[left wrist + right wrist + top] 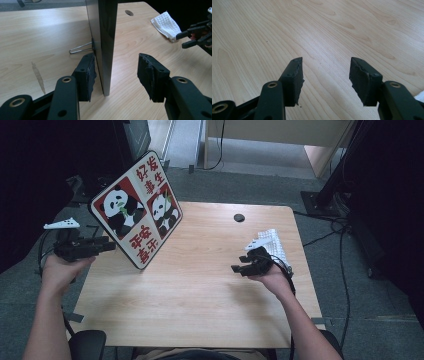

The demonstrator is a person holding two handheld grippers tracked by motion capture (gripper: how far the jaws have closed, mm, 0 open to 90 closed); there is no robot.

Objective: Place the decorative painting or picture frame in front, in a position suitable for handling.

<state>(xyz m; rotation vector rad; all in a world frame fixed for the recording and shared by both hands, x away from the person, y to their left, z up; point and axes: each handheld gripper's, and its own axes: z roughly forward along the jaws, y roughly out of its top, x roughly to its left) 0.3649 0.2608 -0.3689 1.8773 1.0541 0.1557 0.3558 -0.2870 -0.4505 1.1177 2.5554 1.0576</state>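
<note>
The left gripper (111, 245) is at the left edge of the table (200, 310). Its jaws sit on both sides of the panda picture (137, 210), which stands tilted on the left part of the table. One pad touches the back of the picture, but the other pad is away from the front. So the jaws are open and nothing is held tight yet.

To do this step well, I think the hand should squeeze slowly and evenly, so the picture does not tip or slide. It should grip near the bottom edge and keep clear of the wire stand (81, 48).

Farther right, the right gripper (237, 268) waits over the bare wood. Its jaws are wide open with nothing between them. A white cloth (272, 242) lies just behind it.

The high view shows the pandas and red writing on the front. The left gripper view shows the dark thin edge (106, 45) and the wire stand behind the picture instead.
</note>
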